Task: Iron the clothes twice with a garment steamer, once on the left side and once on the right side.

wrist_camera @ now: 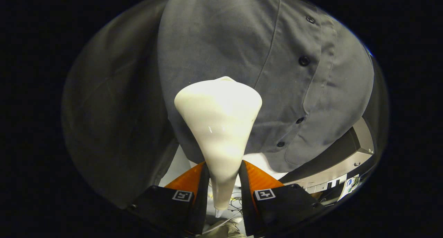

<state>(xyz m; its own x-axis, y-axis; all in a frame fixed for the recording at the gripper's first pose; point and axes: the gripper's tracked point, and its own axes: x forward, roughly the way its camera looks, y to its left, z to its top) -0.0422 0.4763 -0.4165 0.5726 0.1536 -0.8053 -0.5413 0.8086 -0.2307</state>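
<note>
Gripper (pixel 223 182) clamped on steamer (pixel 219 127) neck | steamer head just ahead of fingers, against grey shirt (pixel 242 51) beyond

dim overall | glare on steamer head (pixel 218 109) | shirt (pixel 242 58) edges fisheye-warped, shadowed

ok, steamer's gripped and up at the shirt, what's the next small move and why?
Probably slide the steamer head along the shirt panel it faces, beside the button placket. The gripper is shut on the steamer's neck, and the head looks to be at the fabric; contact I can't confirm.
</note>
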